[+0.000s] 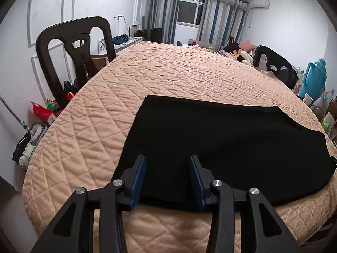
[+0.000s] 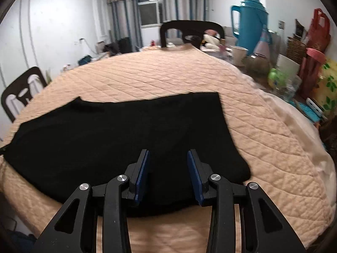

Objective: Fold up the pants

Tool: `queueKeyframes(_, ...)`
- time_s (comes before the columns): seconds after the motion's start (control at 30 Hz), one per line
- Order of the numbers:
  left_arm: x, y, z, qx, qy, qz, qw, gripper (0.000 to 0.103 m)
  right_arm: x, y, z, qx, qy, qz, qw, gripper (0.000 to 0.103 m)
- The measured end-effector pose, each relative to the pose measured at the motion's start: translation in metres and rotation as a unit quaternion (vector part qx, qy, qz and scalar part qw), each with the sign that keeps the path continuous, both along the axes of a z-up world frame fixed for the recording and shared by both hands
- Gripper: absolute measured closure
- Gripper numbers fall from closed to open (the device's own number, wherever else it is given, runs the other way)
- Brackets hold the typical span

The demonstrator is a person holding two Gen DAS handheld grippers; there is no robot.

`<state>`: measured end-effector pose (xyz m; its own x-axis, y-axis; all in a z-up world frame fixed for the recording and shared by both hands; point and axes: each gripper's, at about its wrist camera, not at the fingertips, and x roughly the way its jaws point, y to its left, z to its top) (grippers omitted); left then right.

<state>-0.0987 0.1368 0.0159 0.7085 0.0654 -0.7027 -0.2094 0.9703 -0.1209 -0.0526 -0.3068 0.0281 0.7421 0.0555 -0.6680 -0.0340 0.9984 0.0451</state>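
Observation:
Black pants [image 1: 221, 143] lie flat near the front edge of a peach quilted table cover [image 1: 168, 78]. My left gripper [image 1: 167, 160] is open, its blue-padded jaws over the left near part of the pants, holding nothing. In the right wrist view the same pants [image 2: 118, 135] spread across the cover [image 2: 168, 76]. My right gripper [image 2: 168, 155] is open above the right near part of the pants, empty. Whether the fingers touch the cloth I cannot tell.
A black chair [image 1: 75, 48] stands at the table's left, another [image 1: 273, 65] at the far right. A blue thermos [image 2: 250, 21], cups, jars and a red bag [image 2: 318, 42] crowd the right side. A chair [image 2: 189, 31] stands at the far edge.

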Motion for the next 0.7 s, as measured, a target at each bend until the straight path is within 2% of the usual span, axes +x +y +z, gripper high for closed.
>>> queueKeyframes(0.23,-0.003,-0.001,0.000,0.002,-0.010,0.005,0.9999,0.058,0.005,0.043,-0.005,0.014,0.000,0.065,0.998,0.065)
queueKeyframes(0.3,0.005,-0.001,-0.006,0.016,0.006,0.018,0.9997,0.058,0.010,0.053,-0.010,0.012,0.002,0.083,0.996,0.065)
queueKeyframes(0.37,0.008,-0.001,-0.006,0.032,0.004,0.026,0.9991,0.058,0.016,0.057,-0.018,0.004,0.016,0.083,0.996,0.065)
queueKeyframes(0.53,0.013,0.001,-0.004,0.028,0.007,0.030,0.9991,0.058,0.020,0.060,-0.013,0.032,0.009,0.087,0.996,0.065)
queueKeyframes(0.7,0.011,0.001,-0.003,0.026,0.007,0.034,0.9990,0.058,0.021,0.072,-0.008,0.032,0.001,0.105,0.994,0.065)
